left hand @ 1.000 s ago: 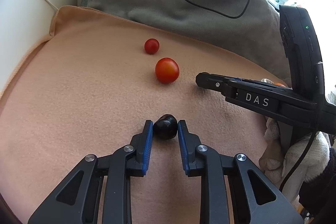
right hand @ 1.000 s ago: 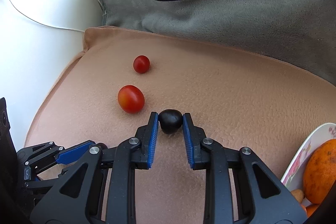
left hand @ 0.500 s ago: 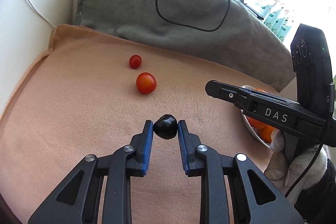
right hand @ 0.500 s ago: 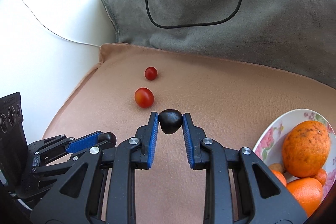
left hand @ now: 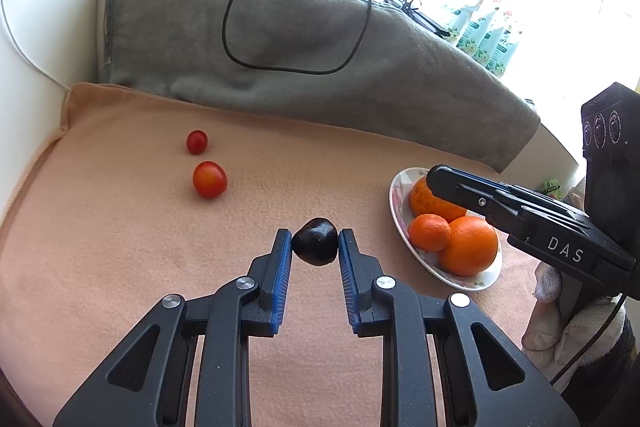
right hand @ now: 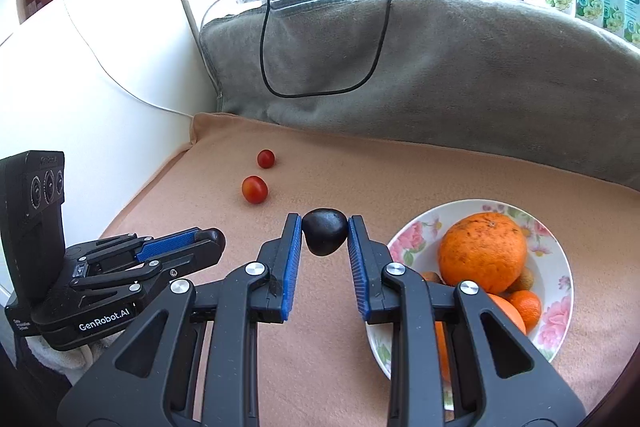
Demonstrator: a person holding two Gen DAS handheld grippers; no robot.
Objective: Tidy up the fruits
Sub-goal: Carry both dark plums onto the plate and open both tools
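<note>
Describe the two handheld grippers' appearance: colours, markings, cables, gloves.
Both grippers are black plastic with blue ribbed pads and silver pivot screws. The right gripper reads "DAS" and trails a black cable; the left gripper reads "GenRobot.AI". A white knit glove holds the right one.

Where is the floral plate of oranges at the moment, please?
The floral plate sits on the peach blanket at the right of both views, beside the right gripper.

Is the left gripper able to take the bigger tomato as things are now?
Probably not yet. The way over the cloth looks free, but the left gripper is shut on a dark fruit, so it has no room for the tomato.
</note>
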